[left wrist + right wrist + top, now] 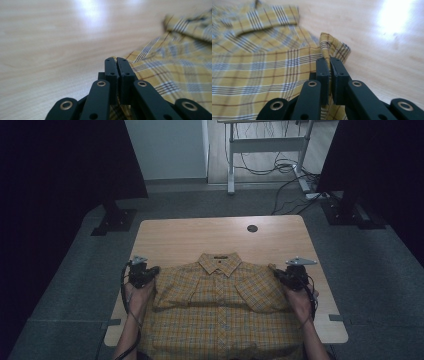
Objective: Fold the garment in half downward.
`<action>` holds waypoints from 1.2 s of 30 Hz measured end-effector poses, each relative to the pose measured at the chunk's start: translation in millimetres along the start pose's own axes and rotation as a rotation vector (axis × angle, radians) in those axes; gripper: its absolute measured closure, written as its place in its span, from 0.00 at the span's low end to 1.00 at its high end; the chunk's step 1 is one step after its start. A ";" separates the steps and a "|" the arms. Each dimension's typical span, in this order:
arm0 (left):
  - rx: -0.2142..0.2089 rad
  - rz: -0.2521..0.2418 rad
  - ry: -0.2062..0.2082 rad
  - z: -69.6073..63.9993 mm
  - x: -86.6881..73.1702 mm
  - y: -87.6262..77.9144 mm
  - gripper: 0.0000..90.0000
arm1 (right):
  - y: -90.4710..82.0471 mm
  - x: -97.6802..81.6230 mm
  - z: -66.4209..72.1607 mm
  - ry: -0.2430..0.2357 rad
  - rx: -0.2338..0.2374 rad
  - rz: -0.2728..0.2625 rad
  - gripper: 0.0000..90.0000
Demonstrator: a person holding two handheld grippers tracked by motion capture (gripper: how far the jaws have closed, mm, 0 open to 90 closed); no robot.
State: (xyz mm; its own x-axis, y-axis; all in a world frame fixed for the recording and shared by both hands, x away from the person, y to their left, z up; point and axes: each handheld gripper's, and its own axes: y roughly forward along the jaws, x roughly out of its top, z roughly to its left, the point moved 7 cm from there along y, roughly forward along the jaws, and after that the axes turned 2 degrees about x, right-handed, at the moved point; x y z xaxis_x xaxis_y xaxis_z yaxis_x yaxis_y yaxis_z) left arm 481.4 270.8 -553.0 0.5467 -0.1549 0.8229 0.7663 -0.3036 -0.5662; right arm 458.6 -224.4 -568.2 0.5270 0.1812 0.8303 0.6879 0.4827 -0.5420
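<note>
I've got the plaid shirt (220, 305) flat at the desk's (175, 237) six o'clock edge, left claw (116, 60) and right claw (329, 60) each pinching a shoulder corner, ready to fold evenly.

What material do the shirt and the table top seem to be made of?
Shirt: seemingly a thin woven fabric, perhaps cotton; matte yellow plaid that creases softly where the right gripper pinches it.
Table top: light wood or wood-look laminate; its grain lines and smooth surface reflect light.
</note>
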 end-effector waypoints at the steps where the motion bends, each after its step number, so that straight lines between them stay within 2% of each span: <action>1: 0.000 -0.019 0.006 -0.3 3.0 -4.6 0.99 | -4.8 2.3 0.8 0.002 0.003 -0.018 0.95; 9: -0.008 -0.200 0.058 -13.4 31.8 -54.3 0.99 | -45.4 16.6 12.0 -0.034 0.007 -0.141 0.95; 13: -0.020 -0.266 0.081 -22.2 39.8 -77.8 0.99 | -67.8 22.1 19.4 -0.057 0.010 -0.197 0.95; 16: -0.034 -0.294 0.108 -30.0 36.7 -97.2 0.99 | -85.8 19.7 25.7 -0.077 0.015 -0.222 0.95; 19: -0.051 -0.302 0.110 -33.4 24.9 -110.9 0.99 | -99.3 8.6 28.8 -0.081 0.021 -0.226 0.95; 23: -0.070 -0.270 0.108 -34.5 -6.9 -121.1 0.99 | -108.4 -17.2 28.1 -0.055 0.039 -0.209 0.95; 27: -0.084 -0.198 0.106 -35.5 -46.6 -120.7 0.99 | -105.8 -47.3 27.6 -0.028 0.056 -0.153 0.95; 31: -0.077 -0.084 0.133 -39.9 -84.6 -108.3 0.98 | -94.8 -77.0 30.1 -0.019 0.075 -0.048 0.95; 32: -0.082 -0.046 0.145 -41.5 -93.6 -103.1 0.98 | -91.7 -83.0 30.7 -0.021 0.075 -0.020 0.95; 33: -0.069 -0.021 0.162 -41.7 -101.0 -98.3 0.98 | -88.4 -88.6 30.9 -0.024 0.073 0.009 0.95; 36: -0.069 0.028 0.167 -41.1 -111.7 -86.0 0.98 | -79.4 -99.4 29.7 -0.024 0.069 0.065 0.95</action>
State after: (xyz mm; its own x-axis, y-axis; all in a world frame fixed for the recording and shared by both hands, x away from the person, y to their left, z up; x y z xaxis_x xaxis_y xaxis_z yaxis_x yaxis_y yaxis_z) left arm 340.6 275.6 -594.3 0.4995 -0.3162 0.8065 0.7237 -0.3595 -0.5891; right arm 336.8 -255.3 -603.8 0.5570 0.2337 0.7970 0.6162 0.5271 -0.5852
